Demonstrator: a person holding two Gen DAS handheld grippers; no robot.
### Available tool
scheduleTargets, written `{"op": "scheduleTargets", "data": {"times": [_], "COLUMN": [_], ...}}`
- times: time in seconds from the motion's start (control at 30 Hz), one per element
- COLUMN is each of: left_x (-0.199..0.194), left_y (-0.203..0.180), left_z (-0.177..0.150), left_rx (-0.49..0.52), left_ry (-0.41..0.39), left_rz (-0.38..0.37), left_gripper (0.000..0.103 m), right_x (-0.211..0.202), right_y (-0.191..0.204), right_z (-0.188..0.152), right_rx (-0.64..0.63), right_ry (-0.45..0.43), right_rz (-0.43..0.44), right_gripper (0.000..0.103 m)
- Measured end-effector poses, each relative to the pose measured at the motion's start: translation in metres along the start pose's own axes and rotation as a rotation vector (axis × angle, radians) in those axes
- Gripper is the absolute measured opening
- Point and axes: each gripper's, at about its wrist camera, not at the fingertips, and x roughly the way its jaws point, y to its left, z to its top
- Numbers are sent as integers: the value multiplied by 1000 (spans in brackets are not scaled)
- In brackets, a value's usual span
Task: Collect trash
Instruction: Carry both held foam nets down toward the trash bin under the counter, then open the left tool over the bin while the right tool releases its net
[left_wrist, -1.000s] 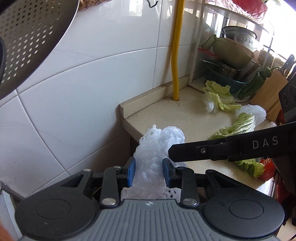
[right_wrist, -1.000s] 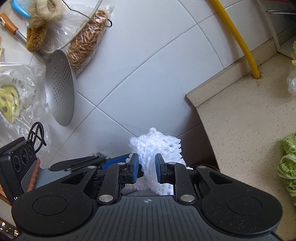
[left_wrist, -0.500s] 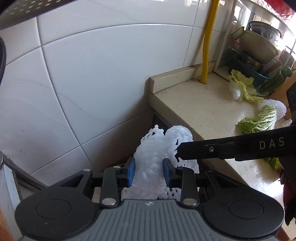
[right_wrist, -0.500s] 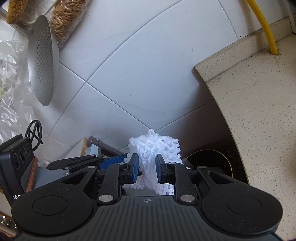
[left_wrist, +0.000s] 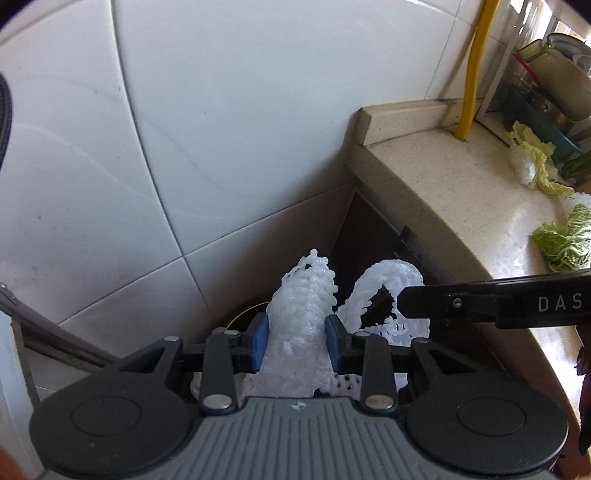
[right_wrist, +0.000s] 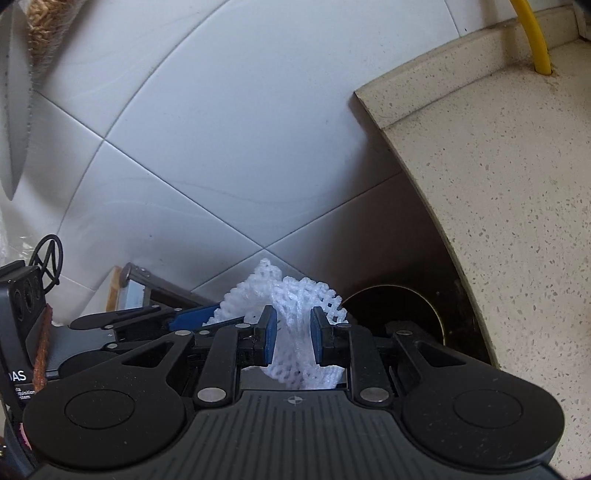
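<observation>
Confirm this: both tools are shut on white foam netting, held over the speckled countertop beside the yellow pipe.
Not quite. Each tool, left and right, is shut on white foam netting, but past the countertop edge, above a dark round opening below it. The right wrist view shows this. The yellow pipe stands farther back on the counter.

A speckled bench (right_wrist: 517, 206) meets the white tiled wall (left_wrist: 221, 129); a yellow pipe (left_wrist: 474, 70) rises from its back corner; pots (left_wrist: 561, 77) sit on a rack beyond.
</observation>
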Motion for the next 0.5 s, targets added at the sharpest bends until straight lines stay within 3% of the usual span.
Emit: {"op": "scheduleTargets", "data": {"times": [0.13, 0.37, 0.5], "left_x": [25, 65, 80], "left_y": [4, 4, 1], "left_z": [1, 3, 3], "left_rx": [10, 33, 42], "left_ry": [52, 145, 177], "left_rz": [25, 74, 101], "left_gripper": [33, 53, 60], "right_x": [20, 61, 65], "right_y": [-11, -27, -27], "right_z": [-3, -6, -11], "right_rx": [11, 49, 65], "right_ry": [26, 80, 74], "right_rz": [-44, -88, -93], "right_gripper": [27, 50, 52]}}
